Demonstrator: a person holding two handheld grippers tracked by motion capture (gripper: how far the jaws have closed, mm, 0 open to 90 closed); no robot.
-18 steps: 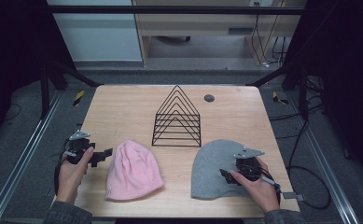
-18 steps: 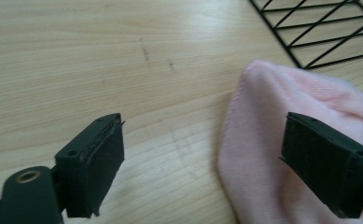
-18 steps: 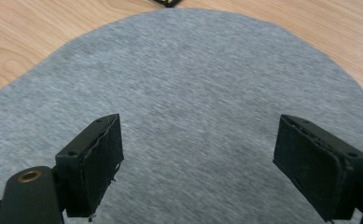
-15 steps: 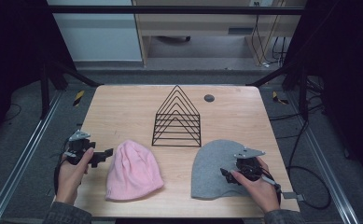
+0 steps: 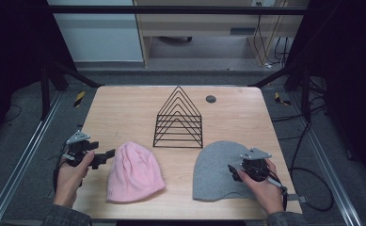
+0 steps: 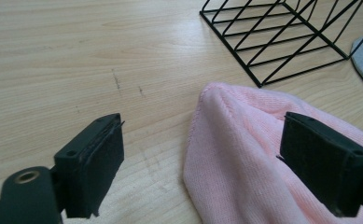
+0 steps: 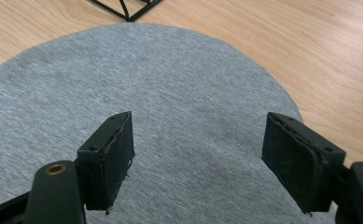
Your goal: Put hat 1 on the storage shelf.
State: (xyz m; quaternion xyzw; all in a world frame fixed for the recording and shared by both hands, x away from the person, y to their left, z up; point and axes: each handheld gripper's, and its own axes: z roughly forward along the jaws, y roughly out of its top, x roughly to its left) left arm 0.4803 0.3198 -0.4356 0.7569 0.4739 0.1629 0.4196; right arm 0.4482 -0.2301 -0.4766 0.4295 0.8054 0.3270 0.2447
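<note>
A pink knit beanie [image 5: 133, 172] lies flat near the table's front left. My left gripper [image 5: 104, 157] is at its left edge, held in a person's hand. In the left gripper view the left gripper [image 6: 205, 126] is open. The pink beanie [image 6: 244, 158] has its rounded top between the jaws, with no pad pressing on it. A grey beanie [image 5: 216, 172] lies flat at the front right. My right gripper [image 5: 234, 173] hovers over its right part. In the right gripper view the right gripper [image 7: 198, 121] stands open above the grey beanie [image 7: 170, 70].
A black wire rack [image 5: 178, 120] shaped like a triangle stands mid-table behind both beanies; its base shows as the rack [image 6: 282, 42] in the left gripper view. A small dark disc [image 5: 210, 99] lies at the back. The wooden table [image 5: 124, 108] is bare at the back left.
</note>
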